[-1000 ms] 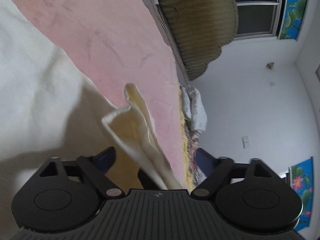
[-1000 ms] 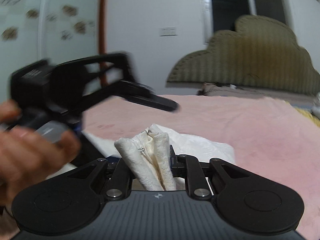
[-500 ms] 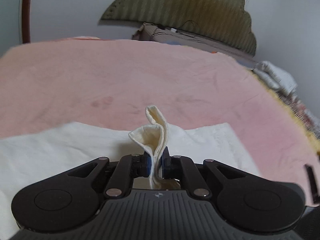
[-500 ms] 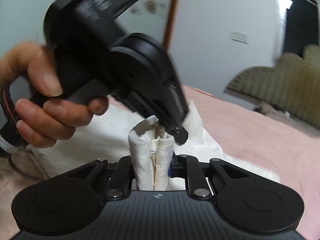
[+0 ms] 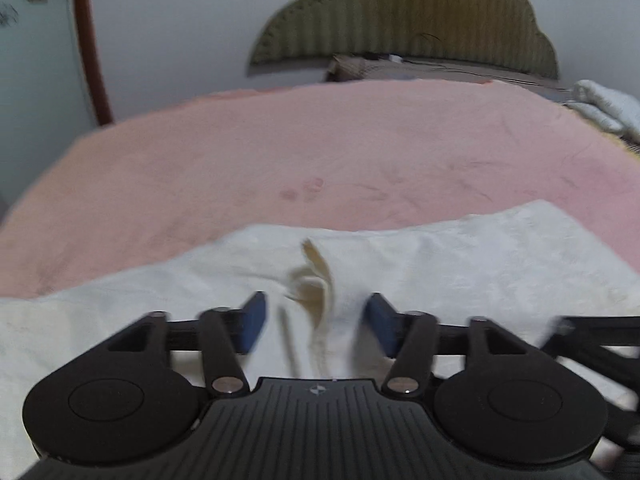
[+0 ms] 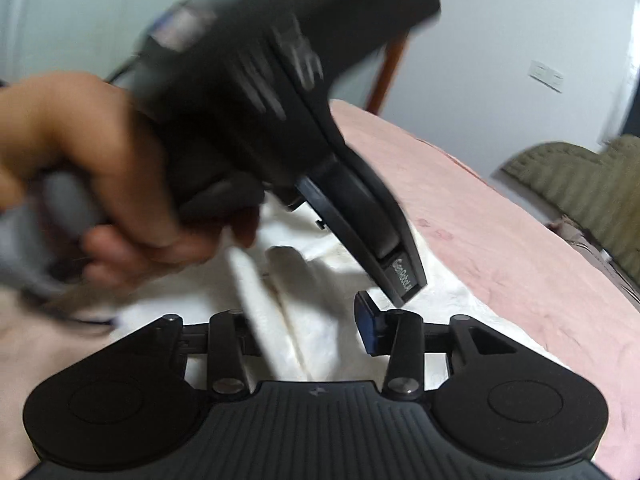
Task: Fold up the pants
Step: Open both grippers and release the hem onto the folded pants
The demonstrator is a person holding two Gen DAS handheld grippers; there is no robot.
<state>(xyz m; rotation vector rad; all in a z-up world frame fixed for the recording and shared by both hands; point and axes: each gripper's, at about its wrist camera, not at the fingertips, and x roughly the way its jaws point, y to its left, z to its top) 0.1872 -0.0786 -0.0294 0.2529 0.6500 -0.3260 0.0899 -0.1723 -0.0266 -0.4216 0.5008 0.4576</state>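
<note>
The cream-white pants (image 5: 460, 264) lie spread on the pink bed cover (image 5: 320, 152). My left gripper (image 5: 316, 320) is open just above them, with a bunched fold of fabric (image 5: 316, 280) lying loose between its blue pads (image 5: 254, 320). My right gripper (image 6: 308, 328) is open too, low over the pants (image 6: 320, 332), with a crease of fabric between its fingers. In the right wrist view the left gripper's body (image 6: 280, 92), held by a hand (image 6: 92, 168), fills the upper left, blurred, right above the right gripper.
A padded olive headboard (image 5: 408, 20) stands at the far end of the bed. A white bundle of cloth (image 5: 604, 104) lies at the bed's far right edge. A brown door frame (image 5: 90, 40) and white walls are behind.
Both grippers have opened and let go of the pinched folds of the pants, which have dropped onto the bed. The left gripper has moved closer over the right one.
</note>
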